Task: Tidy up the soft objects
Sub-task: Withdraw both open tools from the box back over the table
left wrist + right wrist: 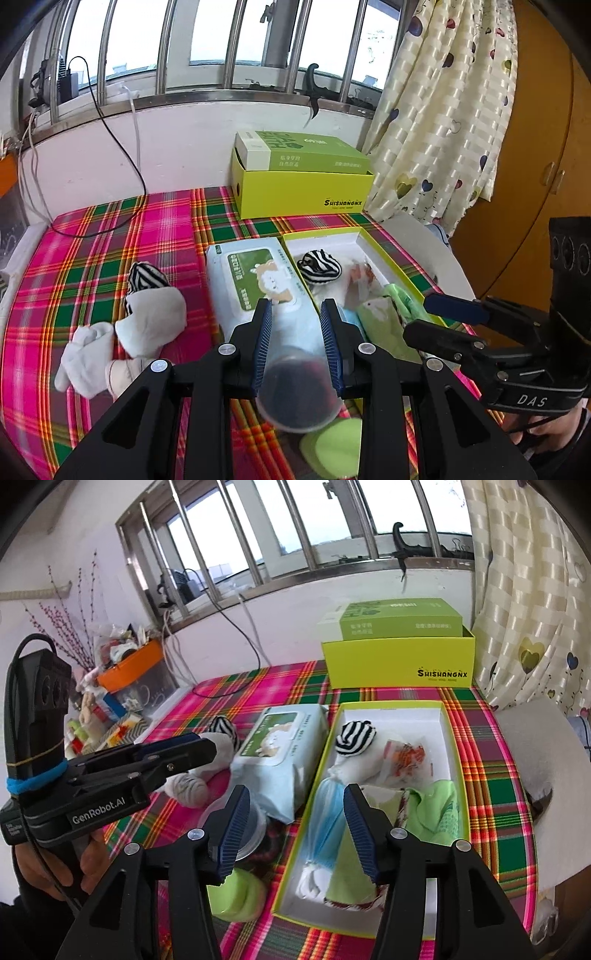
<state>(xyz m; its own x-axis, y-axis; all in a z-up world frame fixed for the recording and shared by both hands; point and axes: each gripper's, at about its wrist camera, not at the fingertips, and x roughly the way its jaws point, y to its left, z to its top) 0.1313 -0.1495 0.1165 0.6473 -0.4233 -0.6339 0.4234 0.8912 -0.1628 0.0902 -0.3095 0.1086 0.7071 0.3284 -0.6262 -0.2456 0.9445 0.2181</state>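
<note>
An open yellow-green box point(448, 738) on the plaid cloth holds a zebra-striped sock ball point(354, 738), a plastic packet point(406, 757), green cloths point(439, 812) and a blue-white bundle point(325, 823). My right gripper point(295, 792) hovers open over that bundle, its pads clear of it. Left of the box lie a wipes pack point(258, 280), a clear cup point(299, 387) and a green pad point(332, 450). My left gripper point(295, 306) hangs above the pack's near end, jaws apart, nothing pressed between them. Loose white and striped socks point(147, 317) lie further left.
A yellow shoebox point(303, 195) with a green carton inside stands against the wall at the back. A black cable point(122, 147) trails onto the cloth. A curtain point(443, 129) hangs on the right. A cluttered orange bin point(129, 668) sits off the table's left side.
</note>
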